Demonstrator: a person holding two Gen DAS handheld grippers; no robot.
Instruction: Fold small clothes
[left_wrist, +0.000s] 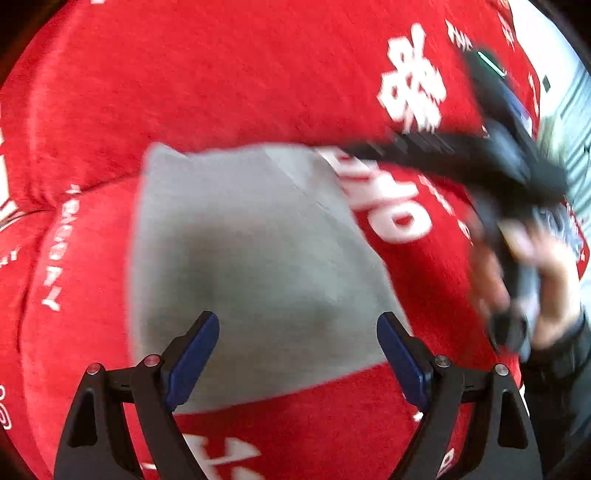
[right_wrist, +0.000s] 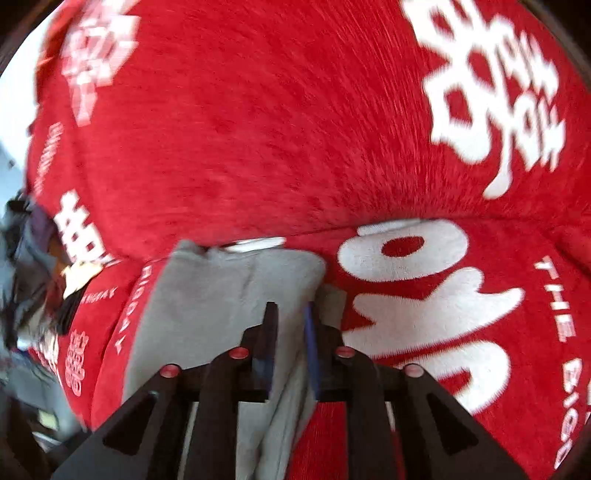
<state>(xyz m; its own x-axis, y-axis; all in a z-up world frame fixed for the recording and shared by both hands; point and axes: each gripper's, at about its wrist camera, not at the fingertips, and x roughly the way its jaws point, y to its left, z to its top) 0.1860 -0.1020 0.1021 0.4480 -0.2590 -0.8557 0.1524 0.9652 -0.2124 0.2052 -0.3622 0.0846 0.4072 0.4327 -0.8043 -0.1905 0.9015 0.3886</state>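
Note:
A small grey cloth (left_wrist: 240, 240) lies flat on a red plush blanket (left_wrist: 221, 74) printed with white characters. My left gripper (left_wrist: 297, 321) hovers over the cloth's near part, jaws wide open, nothing between the blue pads. My right gripper (left_wrist: 369, 147), blurred, reaches to the cloth's far right corner, carried by a hand (left_wrist: 546, 288). In the right wrist view the right gripper (right_wrist: 291, 314) stands with a narrow gap between its jaws. A fold of the grey cloth (right_wrist: 221, 295) runs through that gap, and the pads do not visibly press on it.
The red blanket (right_wrist: 295, 129) fills most of both views, with a crease running across behind the cloth. A blurred heap of dark and pale things (right_wrist: 22, 258) sits at the left edge of the right wrist view. A pale surface (left_wrist: 576, 110) shows past the blanket at far right.

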